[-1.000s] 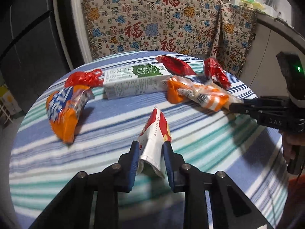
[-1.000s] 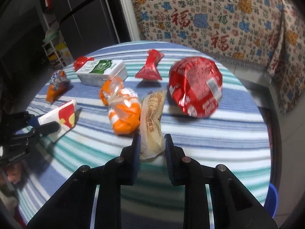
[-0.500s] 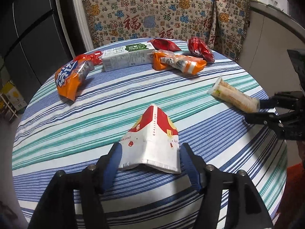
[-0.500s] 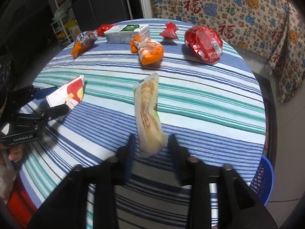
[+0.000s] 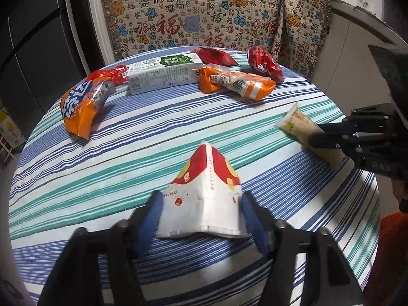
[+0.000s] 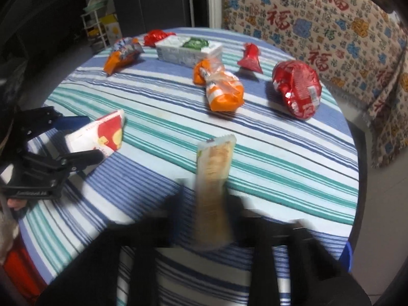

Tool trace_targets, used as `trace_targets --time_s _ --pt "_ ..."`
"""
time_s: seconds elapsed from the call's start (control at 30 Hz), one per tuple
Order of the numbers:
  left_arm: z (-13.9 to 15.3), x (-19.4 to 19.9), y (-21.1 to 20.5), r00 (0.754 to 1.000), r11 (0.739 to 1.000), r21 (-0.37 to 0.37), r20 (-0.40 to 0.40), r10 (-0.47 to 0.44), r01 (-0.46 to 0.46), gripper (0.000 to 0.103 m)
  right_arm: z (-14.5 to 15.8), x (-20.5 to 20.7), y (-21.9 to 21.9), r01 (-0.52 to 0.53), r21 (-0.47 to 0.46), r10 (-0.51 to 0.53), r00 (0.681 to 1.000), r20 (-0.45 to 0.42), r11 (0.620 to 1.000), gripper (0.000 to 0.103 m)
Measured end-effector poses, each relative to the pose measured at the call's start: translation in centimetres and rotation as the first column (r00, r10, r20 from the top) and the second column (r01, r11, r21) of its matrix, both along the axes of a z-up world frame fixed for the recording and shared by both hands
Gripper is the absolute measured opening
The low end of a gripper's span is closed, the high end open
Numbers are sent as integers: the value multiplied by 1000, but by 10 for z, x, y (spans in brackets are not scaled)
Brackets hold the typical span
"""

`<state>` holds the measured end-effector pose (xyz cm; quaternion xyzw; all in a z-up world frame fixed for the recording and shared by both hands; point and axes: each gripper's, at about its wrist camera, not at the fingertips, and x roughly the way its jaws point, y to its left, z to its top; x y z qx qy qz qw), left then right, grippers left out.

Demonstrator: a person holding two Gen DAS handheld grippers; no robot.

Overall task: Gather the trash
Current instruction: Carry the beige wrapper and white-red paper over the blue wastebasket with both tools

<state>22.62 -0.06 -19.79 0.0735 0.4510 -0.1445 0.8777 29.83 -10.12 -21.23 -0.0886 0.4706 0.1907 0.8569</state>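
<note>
A flattened red-and-white paper cup [image 5: 206,173] lies on the striped round table [image 5: 127,153], near its front edge. My left gripper [image 5: 200,199] has a blue pad against each side of the cup, and its jaws are closing on it. In the right wrist view the cup [image 6: 102,132] sits between the same left gripper's [image 6: 93,137] fingers. My right gripper [image 6: 204,188], blurred here, is shut on the near end of a long beige snack wrapper [image 6: 216,153]. The left wrist view shows the right gripper [image 5: 313,137] clamping that wrapper [image 5: 298,125] at the table's right edge.
Across the far half of the table lie an orange chip bag [image 5: 79,107], a white-and-green milk carton [image 5: 163,74], an orange-and-clear wrapper [image 5: 237,84] and red wrappers [image 5: 265,61]. A patterned cloth [image 5: 204,20] hangs behind. A blue bin's rim [image 6: 349,255] shows below the table's right edge.
Both grippers have drawn back toward the table's near edge with their items. Each spread its jaws half a second ago and has narrowed them again on the cup and the wrapper.
</note>
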Motion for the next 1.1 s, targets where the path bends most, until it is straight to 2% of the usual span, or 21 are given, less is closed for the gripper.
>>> trace_targets --time_s 0.1,0.17,0.33,0.43,0.73,0.93,1.1 --pt "5 1 6 1000 998 -55 -7 4 -4 21 7 -3 -4 12 51 -12 1000 0 999 10" --pt "8 1 9 1000 997 -75 -2 16 -16 18 12 -8 -10 24 98 -25 1000 6 995 10" --pt "22 -5 7 999 989 -146 21 27 -24 16 18 -17 -29 68 188 -68 998 -2 980 10" --pt "28 -9 -5 1000 986 -166 18 13 -10 16 20 -20 -38 90 204 -92 996 -2 975 10" --pt "53 -18 -92 994 978 -180 43 -101 107 16 38 -37 -99 191 275 -204 979 19 942 10" --pt "62 -21 -170 981 958 -209 42 -191 196 16 47 -62 -184 348 279 -374 926 45 895 10" --pt "58 -24 -251 958 928 -247 13 -286 280 17 43 -89 -259 499 251 -523 851 35 829 10"
